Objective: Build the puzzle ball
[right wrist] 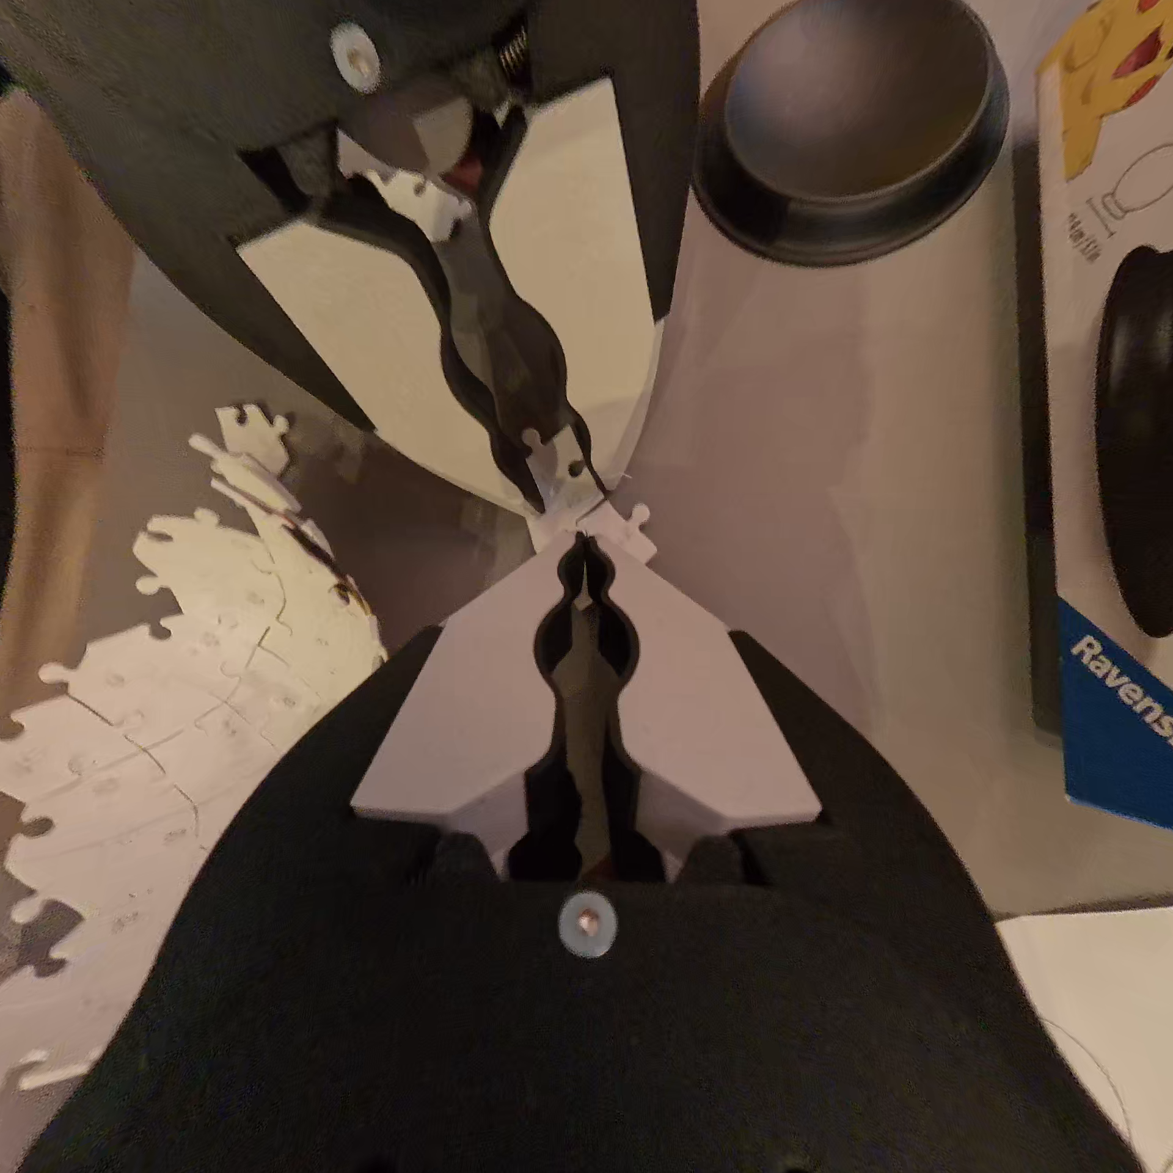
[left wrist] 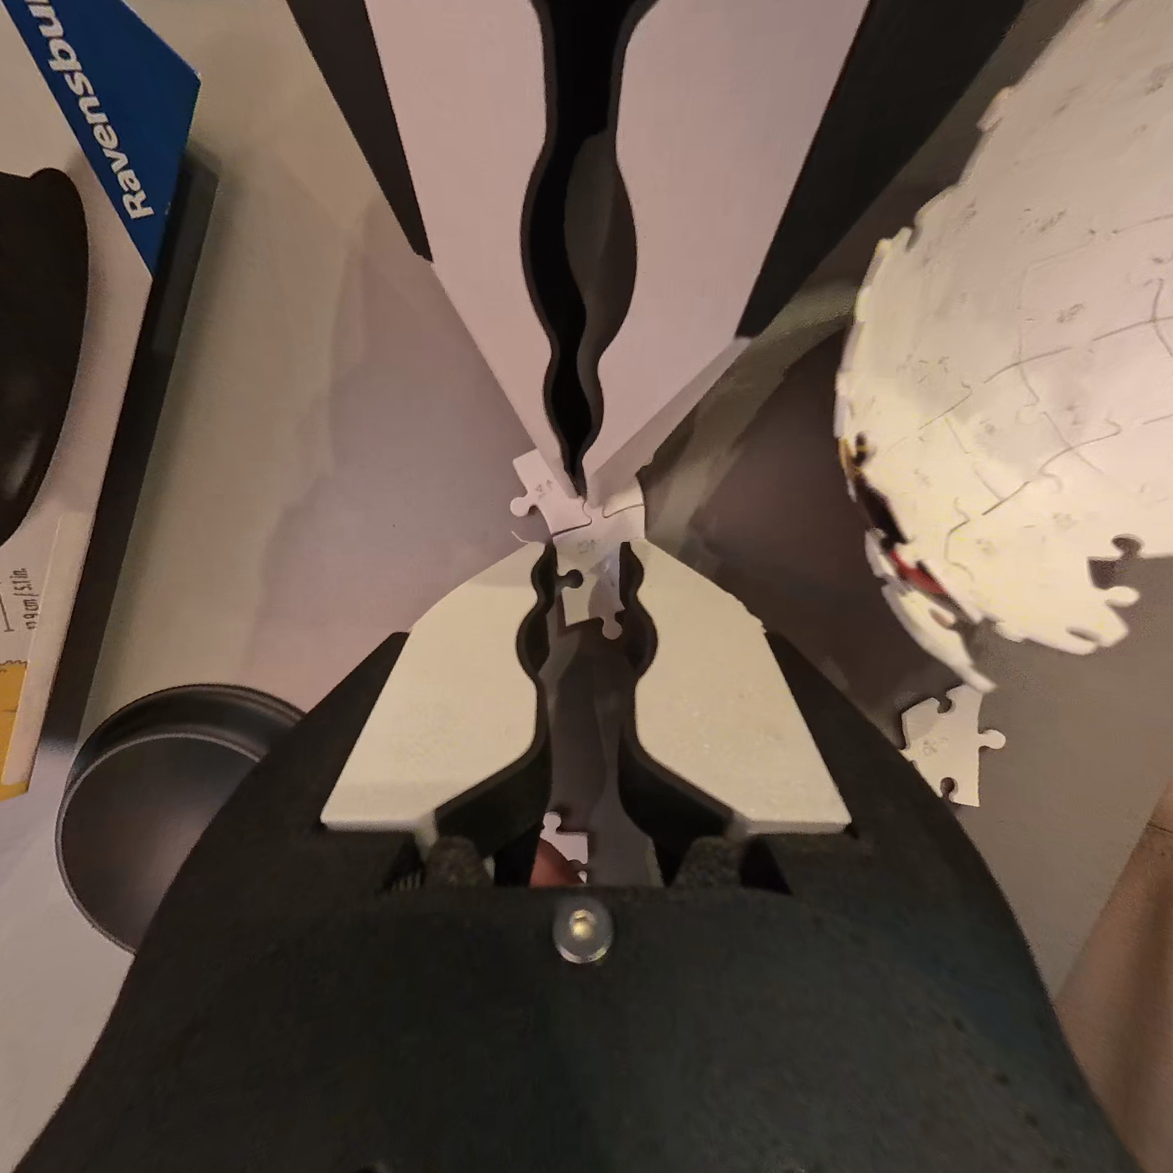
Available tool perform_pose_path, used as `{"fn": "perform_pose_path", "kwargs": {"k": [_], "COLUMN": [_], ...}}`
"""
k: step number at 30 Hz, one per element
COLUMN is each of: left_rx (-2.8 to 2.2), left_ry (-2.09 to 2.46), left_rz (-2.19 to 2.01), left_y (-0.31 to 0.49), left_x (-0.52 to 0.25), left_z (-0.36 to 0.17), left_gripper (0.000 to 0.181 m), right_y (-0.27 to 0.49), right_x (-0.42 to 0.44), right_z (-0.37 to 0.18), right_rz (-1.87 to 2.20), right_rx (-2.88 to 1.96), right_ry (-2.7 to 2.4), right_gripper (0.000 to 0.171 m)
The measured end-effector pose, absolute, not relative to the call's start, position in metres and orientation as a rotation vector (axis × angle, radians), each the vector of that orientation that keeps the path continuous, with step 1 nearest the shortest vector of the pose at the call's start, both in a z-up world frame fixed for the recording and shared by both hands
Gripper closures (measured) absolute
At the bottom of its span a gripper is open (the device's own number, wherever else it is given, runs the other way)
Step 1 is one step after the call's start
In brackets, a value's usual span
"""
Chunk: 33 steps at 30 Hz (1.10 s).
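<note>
Two grippers tip to tip — left gripper [left wrist: 587, 558] pinches white knobbed puzzle piece [left wrist: 593, 587], right gripper [right wrist: 587, 546] clamps second piece [right wrist: 619, 530]; curved half-built puzzle ball [left wrist: 1015, 393] nearby.

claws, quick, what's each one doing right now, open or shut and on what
Left claw: shut on a white puzzle piece.
Right claw: shut on a second piece, the two pieces meeting tip to tip.

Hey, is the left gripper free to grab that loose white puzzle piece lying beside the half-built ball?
Probably not yet. The left gripper is shut on a white puzzle piece meeting the right gripper's; the loose white puzzle piece lies uncovered on the table.
</note>
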<state>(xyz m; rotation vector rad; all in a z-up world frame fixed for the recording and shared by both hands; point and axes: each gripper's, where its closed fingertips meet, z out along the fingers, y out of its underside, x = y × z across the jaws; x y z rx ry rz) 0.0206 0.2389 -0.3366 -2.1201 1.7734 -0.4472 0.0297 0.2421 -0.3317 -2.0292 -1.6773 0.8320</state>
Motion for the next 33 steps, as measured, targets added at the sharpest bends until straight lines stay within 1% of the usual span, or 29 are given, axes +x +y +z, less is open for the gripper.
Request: {"fn": "perform_pose_path", "kwargs": {"k": [1,11,13,20,23,27,29,33], "left_rx": [-2.127,-2.137,-2.132,-2.144,-2.153,-2.164,-2.149,-2.106], "left_ry": [1.769,1.759,1.753,1.722,1.693,1.642,1.636,1.657], "left_rz": [-0.445,-0.46,-0.472,-0.535,-0.581,-0.587,-0.552,-0.491], "left_y": [0.239,0.24,0.24,0.241,0.243,0.244,0.245,0.244], "left_x": [0.021,0.021,0.022,0.023,0.024,0.022,0.022,0.023], "left_z": [-0.337,-0.337,-0.336,-0.336,-0.335,-0.335,-0.335,-0.336], "left_gripper": [0.162,0.162,0.162,0.162,0.157,0.154,0.156,0.156], "right_y": [0.242,0.241,0.238,0.242,0.242,0.242,0.247,0.265], "right_x": [0.03,0.031,0.024,0.025,0.026,0.025,0.023,0.033], "right_z": [-0.332,-0.331,-0.326,-0.332,-0.332,-0.331,-0.323,-0.318], "right_rz": [0.834,0.737,0.819,0.914,0.988,0.895,0.923,0.906], "right_rx": [-2.026,-1.958,-1.94,-2.073,-2.119,-2.074,-2.053,-2.079], "right_ry": [-1.677,-1.776,-1.73,-1.625,-1.567,-1.613,-1.556,-1.484], "right_gripper": [0.171,0.171,0.171,0.171,0.171,0.171,0.171,0.161]}}
